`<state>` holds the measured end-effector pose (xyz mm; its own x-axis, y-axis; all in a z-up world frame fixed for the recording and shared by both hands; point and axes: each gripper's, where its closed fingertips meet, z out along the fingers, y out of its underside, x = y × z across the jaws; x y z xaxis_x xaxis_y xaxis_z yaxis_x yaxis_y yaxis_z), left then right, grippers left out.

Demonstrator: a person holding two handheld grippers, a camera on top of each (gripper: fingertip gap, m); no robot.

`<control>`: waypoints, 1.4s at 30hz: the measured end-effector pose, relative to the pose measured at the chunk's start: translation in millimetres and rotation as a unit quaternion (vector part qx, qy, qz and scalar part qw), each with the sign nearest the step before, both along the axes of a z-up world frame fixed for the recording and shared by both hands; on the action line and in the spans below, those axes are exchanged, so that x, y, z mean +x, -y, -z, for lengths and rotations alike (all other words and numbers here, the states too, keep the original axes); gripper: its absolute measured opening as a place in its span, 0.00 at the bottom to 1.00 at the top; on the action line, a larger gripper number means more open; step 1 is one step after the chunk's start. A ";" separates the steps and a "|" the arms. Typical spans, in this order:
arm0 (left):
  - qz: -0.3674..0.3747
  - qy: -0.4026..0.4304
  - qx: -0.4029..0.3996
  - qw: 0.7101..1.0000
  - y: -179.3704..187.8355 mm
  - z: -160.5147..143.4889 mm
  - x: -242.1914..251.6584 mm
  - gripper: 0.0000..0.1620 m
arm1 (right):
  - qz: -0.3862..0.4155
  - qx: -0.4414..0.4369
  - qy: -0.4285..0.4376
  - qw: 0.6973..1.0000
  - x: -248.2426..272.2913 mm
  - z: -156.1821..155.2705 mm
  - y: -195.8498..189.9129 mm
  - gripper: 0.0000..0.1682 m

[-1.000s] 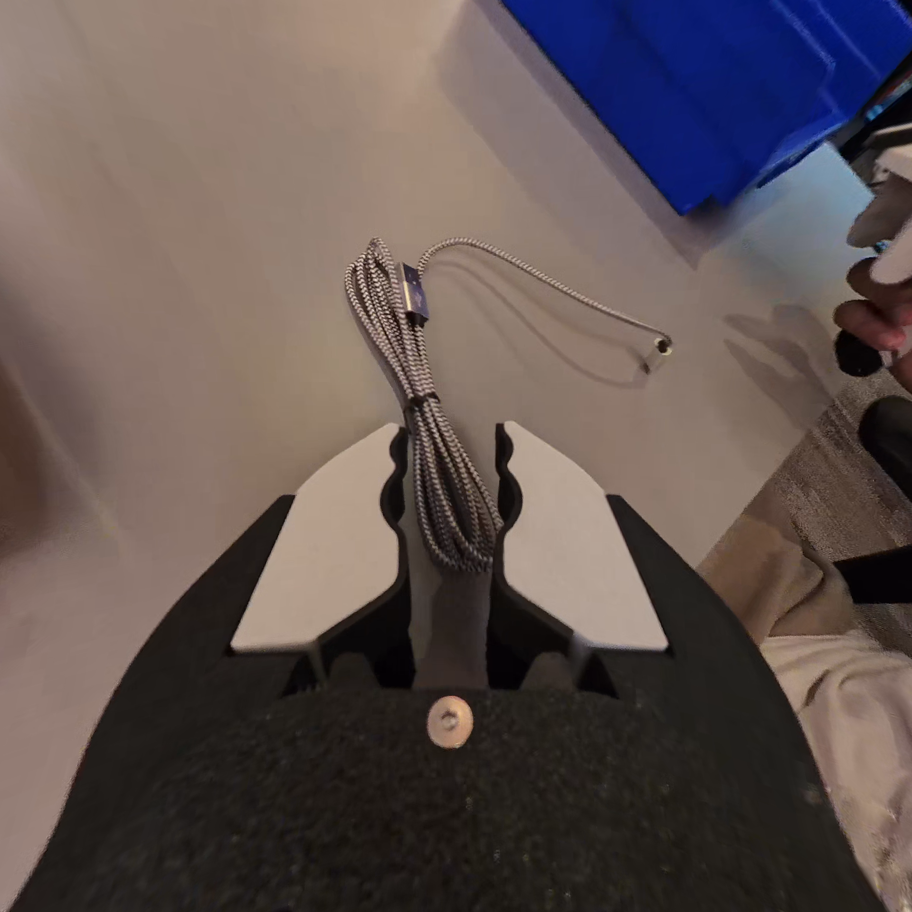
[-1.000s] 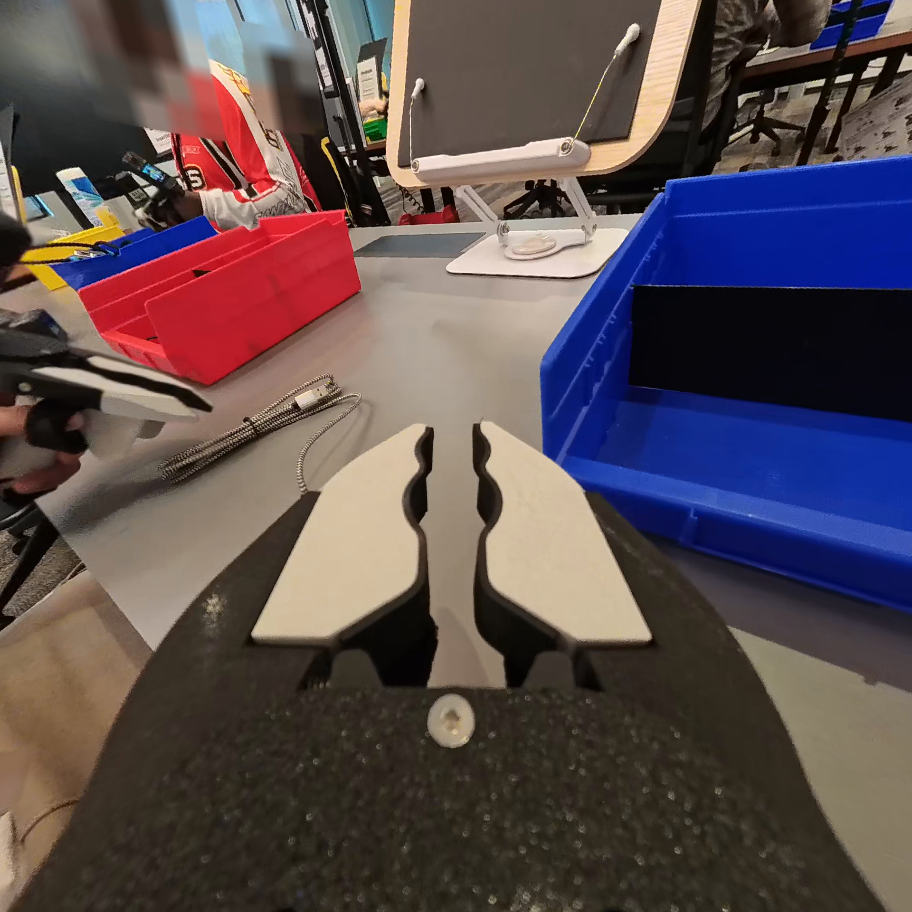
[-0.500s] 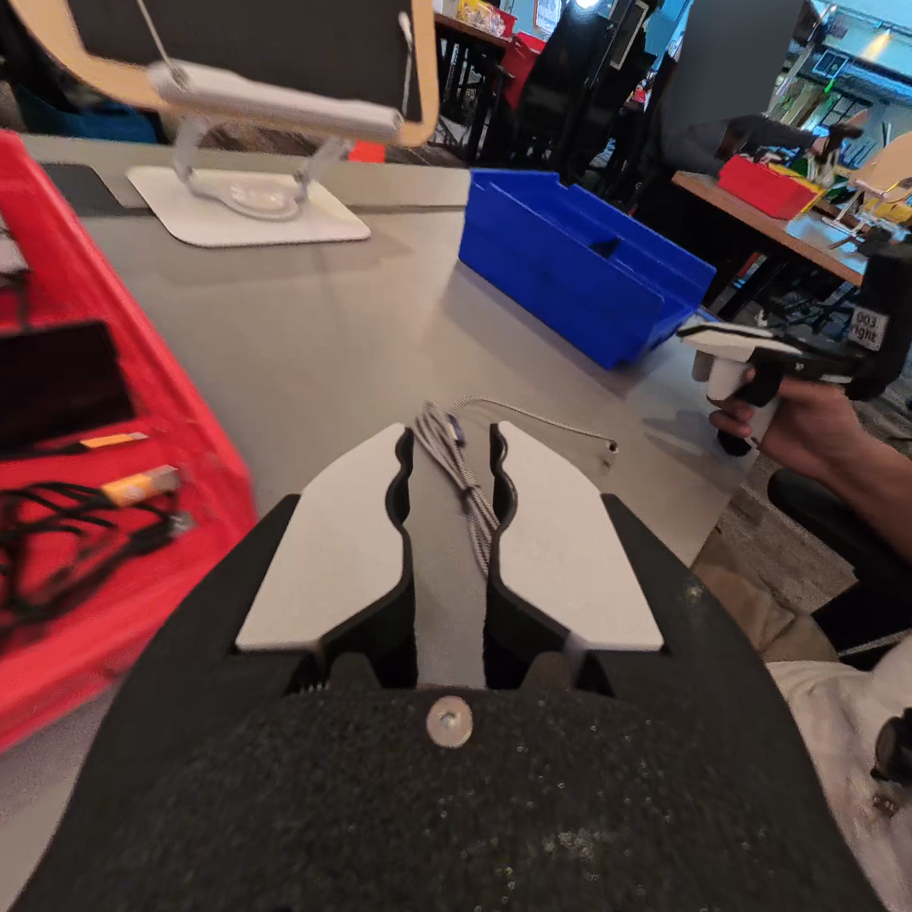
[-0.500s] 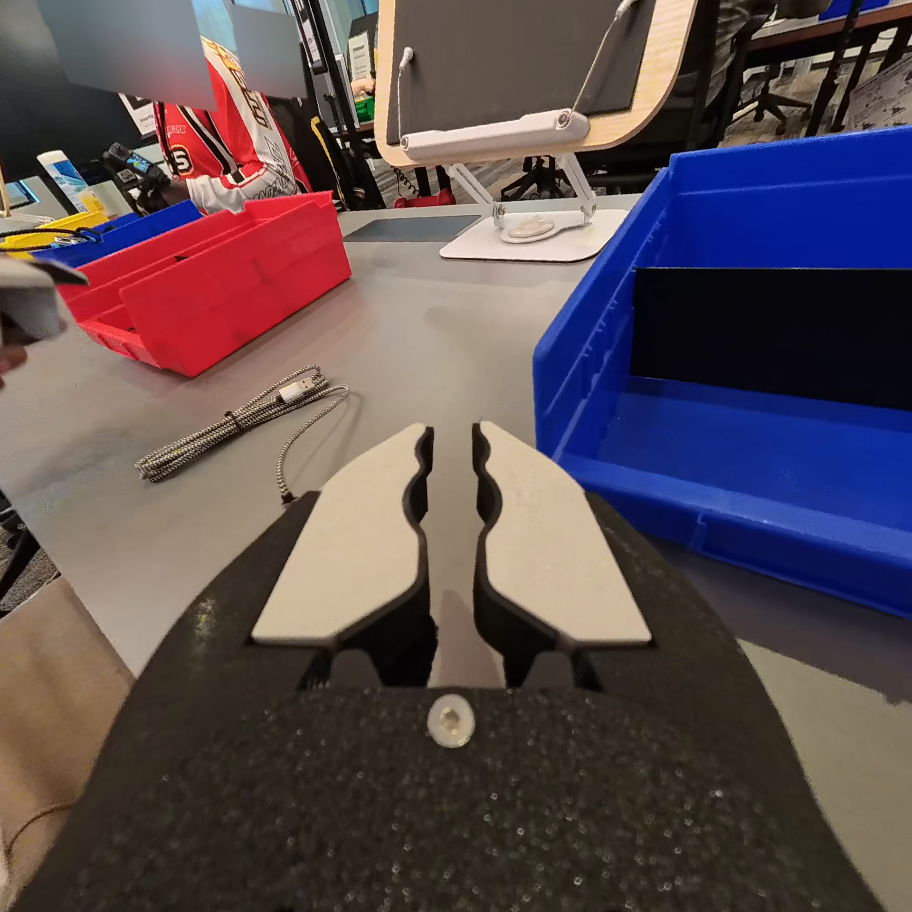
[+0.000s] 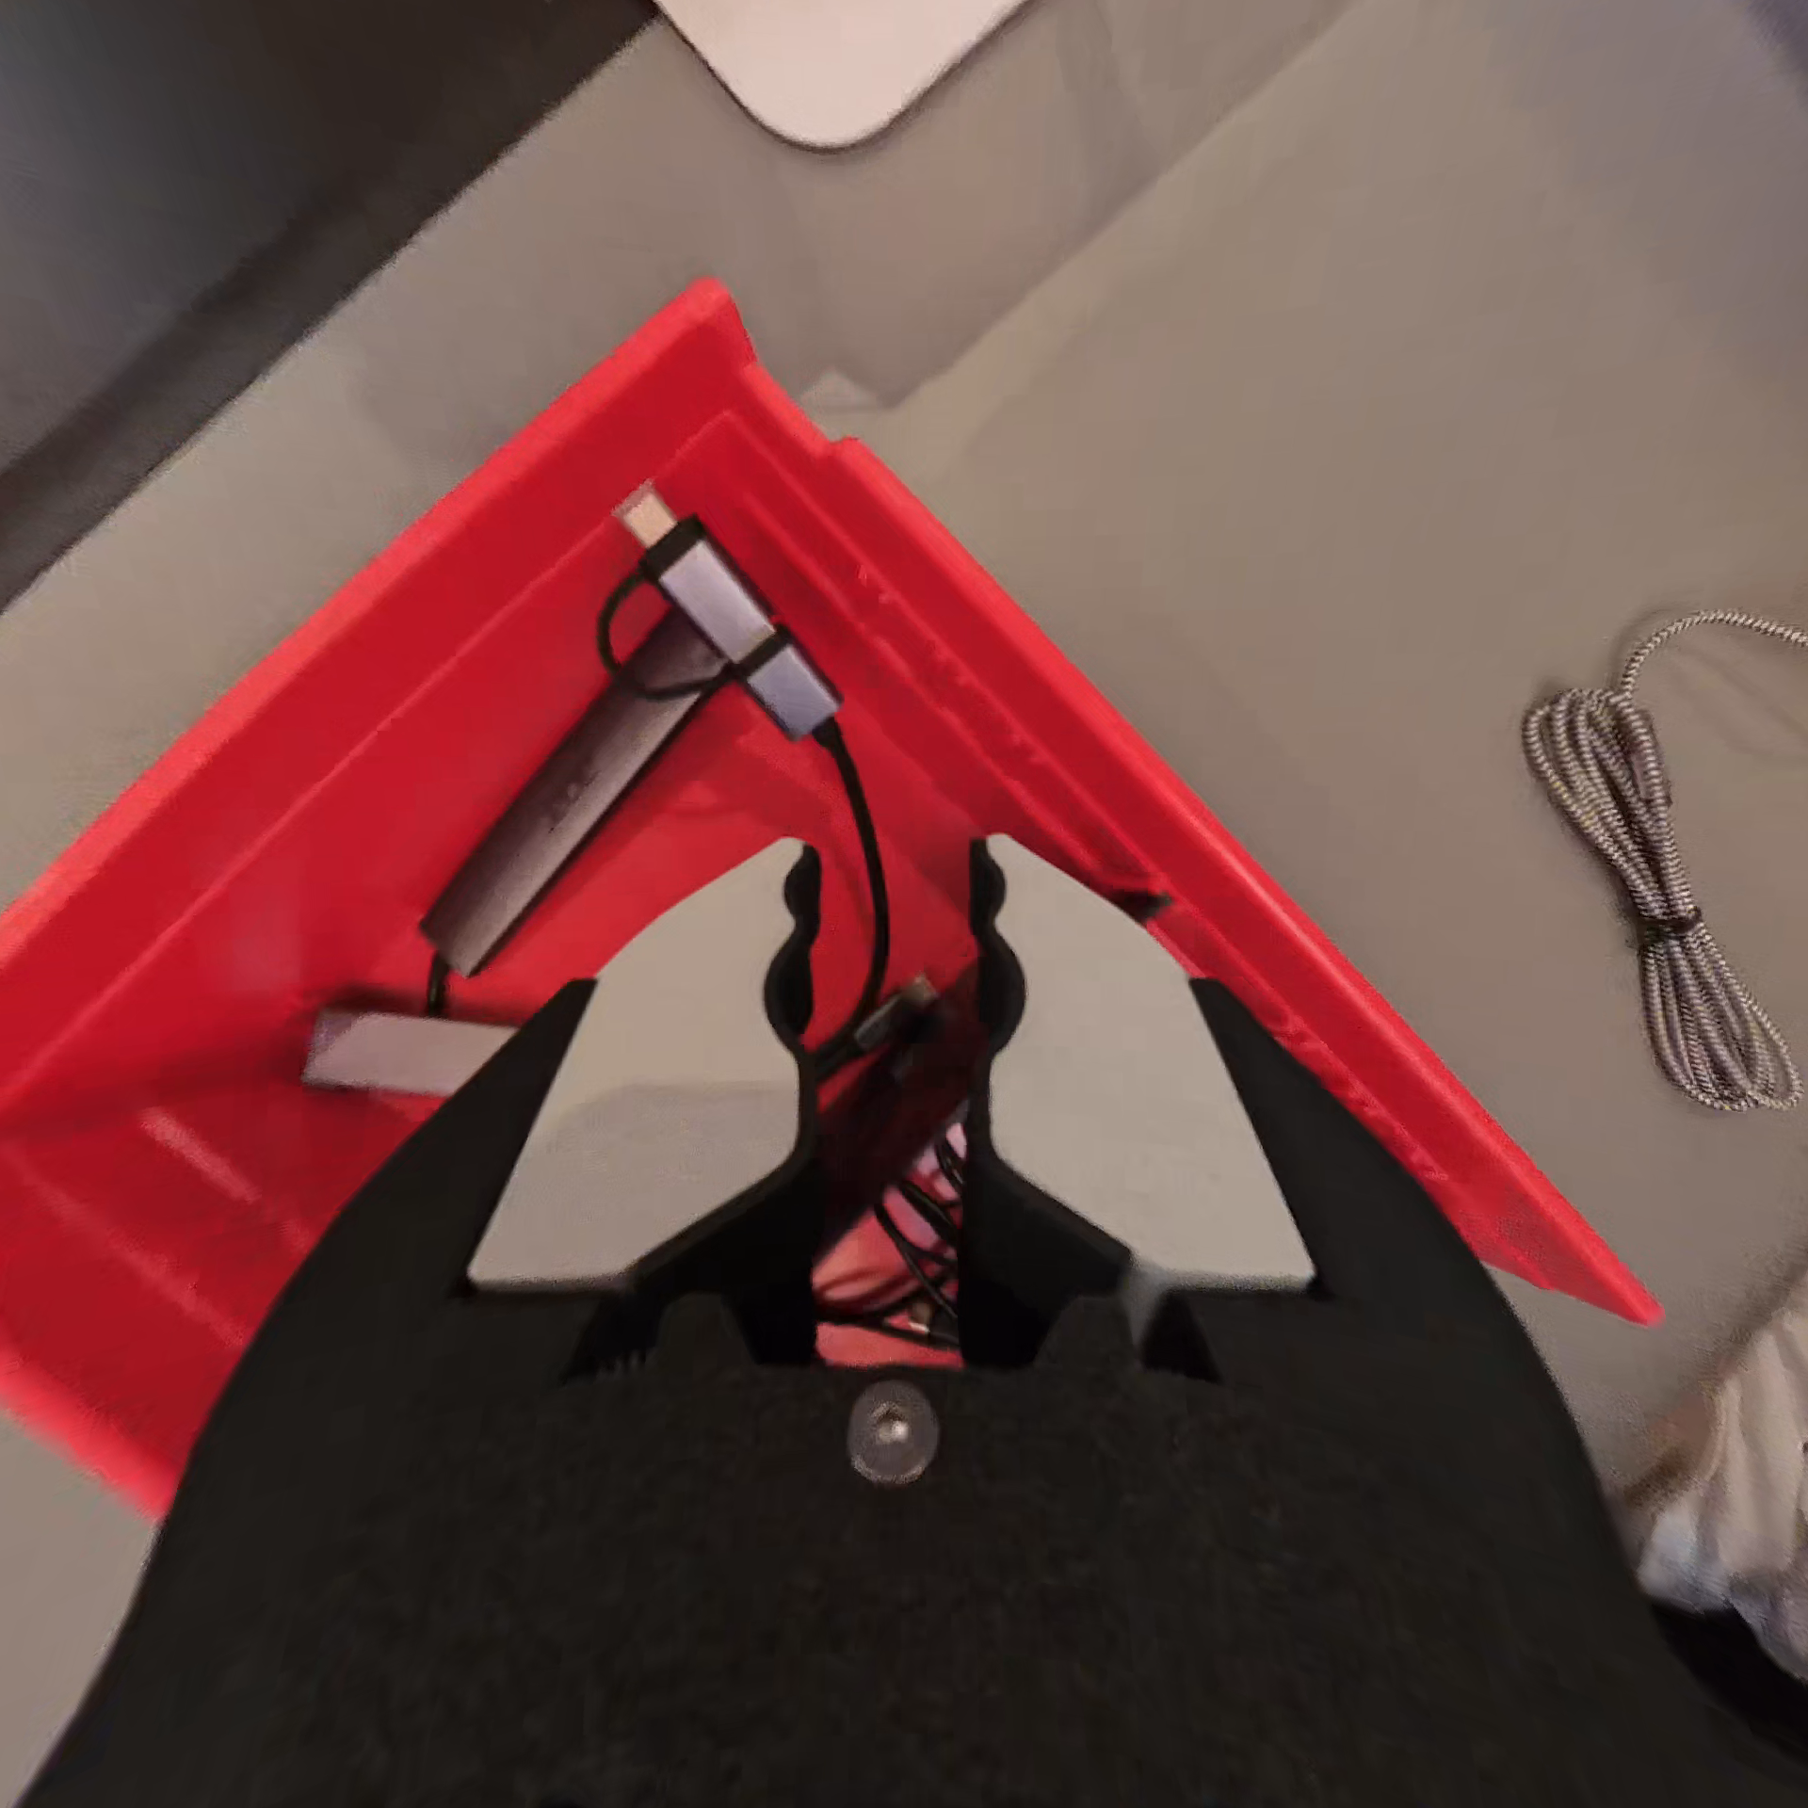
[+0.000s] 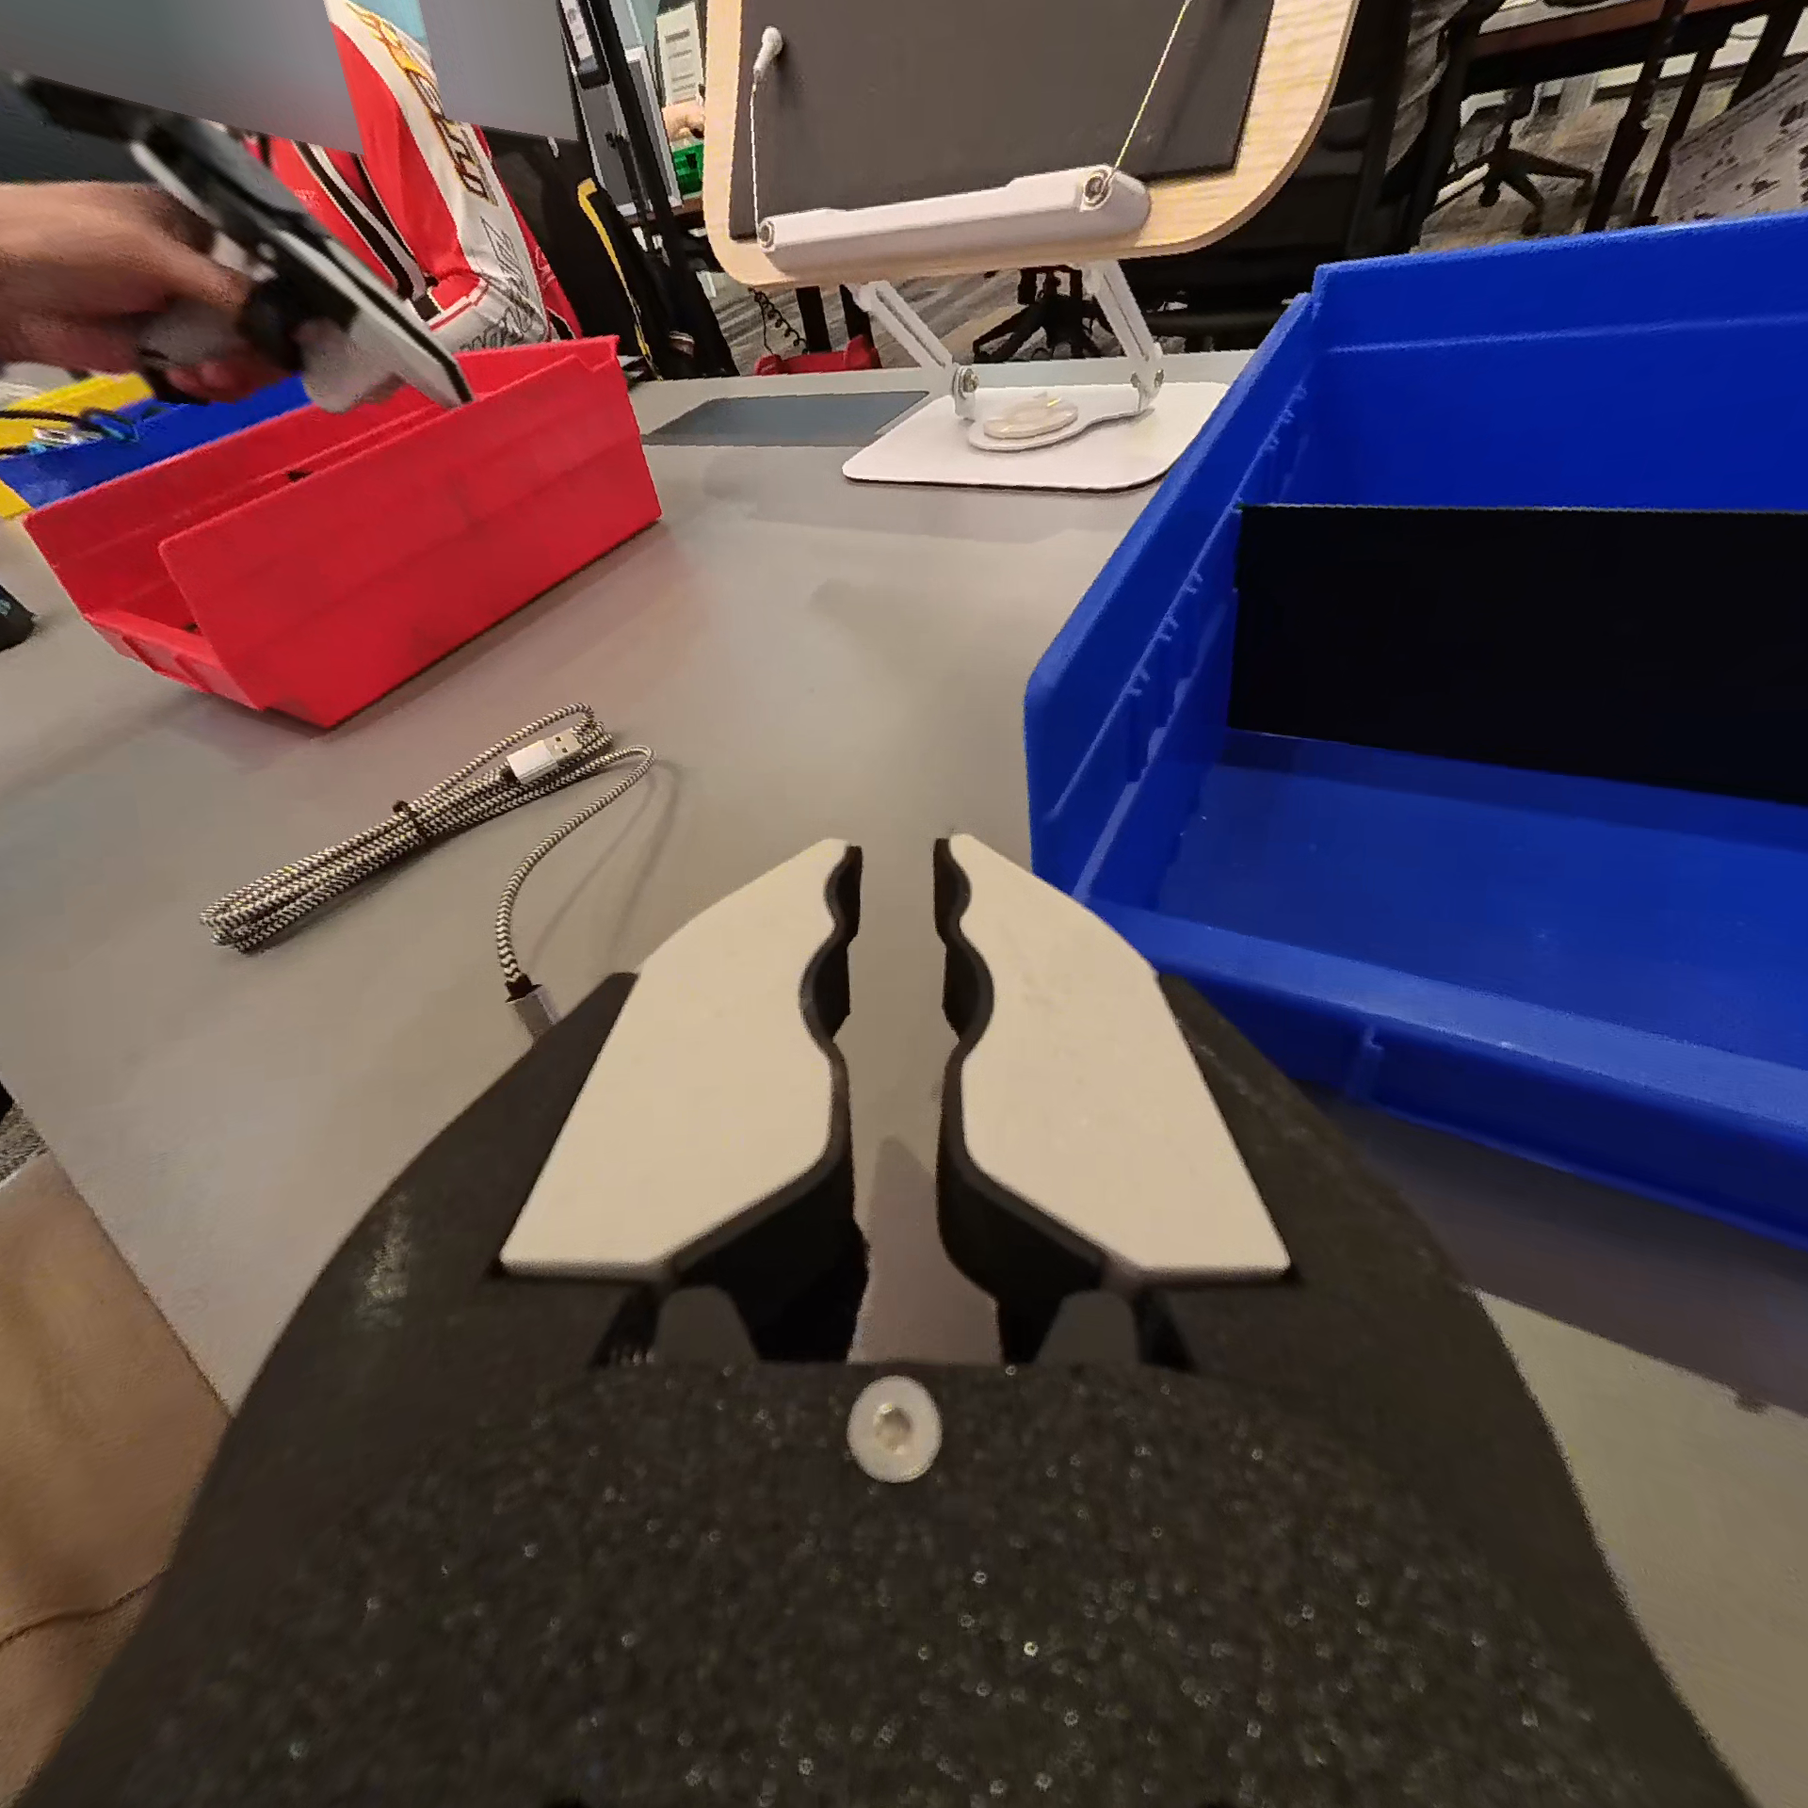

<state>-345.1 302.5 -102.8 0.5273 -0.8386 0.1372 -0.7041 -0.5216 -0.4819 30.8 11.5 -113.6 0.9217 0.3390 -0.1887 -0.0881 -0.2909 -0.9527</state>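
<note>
Grey tabletop point(image 6: 802, 626) carries everything; blue bin point(image 6: 1468, 881) sits just right of the right fingers, its near lip beside the right fingertip, a dark divider standing across its inside; red bin point(image 5: 1027, 704) lies directly under and ahead of the left fingers, seen from above, and in the right wrist view it stands well ahead and to the left point(image 6: 391, 548); a tilted board on a white stand point(image 6: 1017, 196) rises far ahead of the right fingers.

Left gripper point(image 5: 892, 861): fingers parted, nothing between them, hovering over the red bin; seen in the right wrist view point(image 6: 293, 293) tipped down above that bin's rim, held by a hand point(image 6: 88, 274).

Right gripper point(image 6: 898, 851): fingers slightly apart, empty, low over bare tabletop.

Braided cable point(image 6: 411, 832): bundled, tied at mid-length, flat on the tabletop ahead-left of the right fingers, one loose end curling back to a plug just beside the left finger's base; in the left wrist view it lies well right of the fingers point(image 5: 1653, 910), outside the red bin.

Grey hub point(image 5: 577, 802) with black lead and grey adapter point(image 5: 744, 626): inside the red bin, ahead-left of the left fingers; the black lead point(image 5: 871, 881) runs back between the fingertips.
</note>
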 end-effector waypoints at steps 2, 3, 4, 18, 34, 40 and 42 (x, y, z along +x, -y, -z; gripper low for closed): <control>0.021 -0.007 -0.044 0.999 -5.2 18.7 9.8 0.19 | 0.004 -0.001 -0.002 1.000 2.8 0.6 0.0 0.08; 0.028 -0.014 -0.057 0.998 -6.9 26.9 13.0 0.19 | 0.005 -0.002 -0.007 1.000 4.4 0.5 0.1 0.08; 0.031 -0.025 -0.064 0.997 -9.3 34.9 14.6 0.19 | 0.007 -0.002 -0.012 1.000 6.1 0.3 0.3 0.08; -0.010 0.039 0.028 0.999 -16.1 -39.1 -3.4 0.02 | -0.019 0.000 -0.045 0.999 -5.1 -4.6 7.9 0.08; 0.160 0.358 0.187 0.901 192.2 -238.1 103.6 0.02 | -0.112 0.029 -0.017 0.993 -59.1 -11.4 20.5 0.12; 0.275 0.497 0.068 0.820 277.6 -239.5 149.3 0.02 | -0.216 0.076 -0.009 0.973 -129.8 -29.1 26.9 0.27; 0.300 0.530 0.021 0.793 298.4 -240.3 160.4 0.02 | -0.207 0.123 0.053 0.969 -140.5 -35.1 27.6 0.29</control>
